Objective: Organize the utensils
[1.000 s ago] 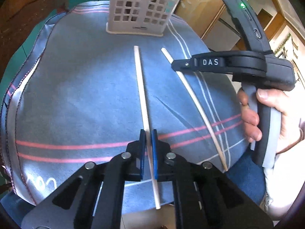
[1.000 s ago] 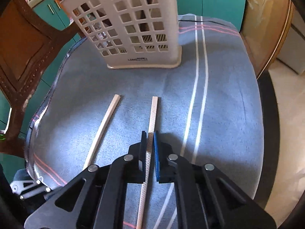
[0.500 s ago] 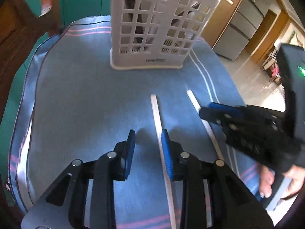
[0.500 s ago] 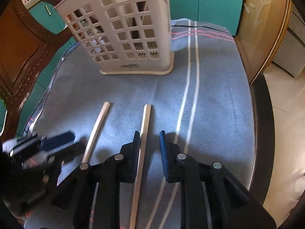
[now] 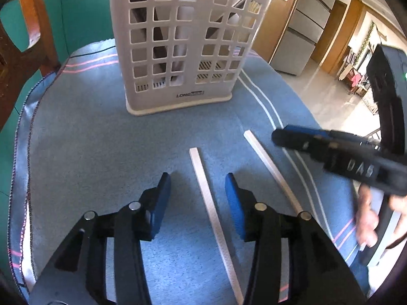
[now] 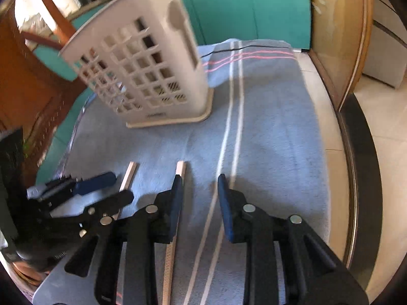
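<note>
the left hand-held gripper (image 5: 195,198) is wide open around one chopstick (image 5: 211,208), holding nothing. the right hand-held gripper (image 6: 199,198) is open too, beside the other chopstick (image 6: 178,175). they look thin, stiff, light (maybe slippery); pinch mid-stick. farther stands the white basket (image 5: 188,50).

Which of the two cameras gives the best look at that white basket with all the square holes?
The left wrist view: the basket stands sharp and face-on, with its two compartments and label visible. In the right wrist view the basket looks tilted and motion-blurred, seen from a corner.
</note>
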Tool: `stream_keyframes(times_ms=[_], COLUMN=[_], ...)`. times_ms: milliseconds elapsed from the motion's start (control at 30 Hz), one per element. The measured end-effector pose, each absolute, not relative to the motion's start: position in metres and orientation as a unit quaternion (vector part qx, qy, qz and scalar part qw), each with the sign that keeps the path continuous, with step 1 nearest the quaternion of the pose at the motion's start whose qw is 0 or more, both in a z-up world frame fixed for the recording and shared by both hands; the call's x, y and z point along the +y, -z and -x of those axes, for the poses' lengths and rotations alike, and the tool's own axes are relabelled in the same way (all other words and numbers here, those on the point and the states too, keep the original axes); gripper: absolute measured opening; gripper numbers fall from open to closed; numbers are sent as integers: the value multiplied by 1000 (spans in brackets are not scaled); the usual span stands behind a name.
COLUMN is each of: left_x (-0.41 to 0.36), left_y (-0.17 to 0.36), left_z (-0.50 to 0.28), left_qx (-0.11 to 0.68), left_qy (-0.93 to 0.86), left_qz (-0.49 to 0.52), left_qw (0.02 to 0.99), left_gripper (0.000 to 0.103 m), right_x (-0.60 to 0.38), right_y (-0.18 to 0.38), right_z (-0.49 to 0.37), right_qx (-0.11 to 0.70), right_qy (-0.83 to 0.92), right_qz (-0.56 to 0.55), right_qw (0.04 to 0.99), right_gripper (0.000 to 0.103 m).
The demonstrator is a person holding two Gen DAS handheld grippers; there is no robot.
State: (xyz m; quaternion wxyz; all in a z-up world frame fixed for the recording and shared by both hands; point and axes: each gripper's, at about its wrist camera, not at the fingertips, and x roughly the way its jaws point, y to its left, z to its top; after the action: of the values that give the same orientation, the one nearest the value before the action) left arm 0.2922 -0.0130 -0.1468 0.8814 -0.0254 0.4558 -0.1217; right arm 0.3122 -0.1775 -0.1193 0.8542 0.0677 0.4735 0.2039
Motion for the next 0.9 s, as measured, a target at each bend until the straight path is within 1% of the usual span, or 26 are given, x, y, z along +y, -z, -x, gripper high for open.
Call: stream_keyframes(times_ms=[33,67,133,400,467,533,633,767,800,867,900], left_x=[-14,-14,-12,-1,5,3,-7,-10,-11,-10,-9], left_y=[147,147,147,144,144,144,144,145,145,146,146], left_z=[-294,-294,-291,-279,-272,-277,-279,-283,-283,-283,-283], left_qx=[455,455,455,452,452,453,453,455,455,454,454], left_qy=[108,102,87,85,88,88,83,69,65,52,51], left_qz=[16,12,7,23,31,33,28,18,13,1,-1], left_qw=[883,884,886,888,887,887,887,888,888,889,889], left_gripper=[34,30,25,25,35,39,42,41,40,27,25], right_x=[-179,-180,-181,-172,-171,-168,-163,-157,-157,-157,-157], right_y=[118,117,115,118,118,119,118,121,122,123,123], right_z=[-312,-310,-308,-307,-308,-307,-302,-299,-299,-299,-299], right_qx=[469,466,461,462,461,459,454,455,456,455,454], right_qy=[-205,-206,-208,-202,-201,-201,-200,-188,-187,-186,-185], right_qz=[-72,-72,-68,-59,-61,-58,-39,-7,-4,-3,-5], right_qw=[856,857,860,862,862,863,867,870,870,871,871], right_gripper=[29,29,29,31,34,34,35,35,35,35,35])
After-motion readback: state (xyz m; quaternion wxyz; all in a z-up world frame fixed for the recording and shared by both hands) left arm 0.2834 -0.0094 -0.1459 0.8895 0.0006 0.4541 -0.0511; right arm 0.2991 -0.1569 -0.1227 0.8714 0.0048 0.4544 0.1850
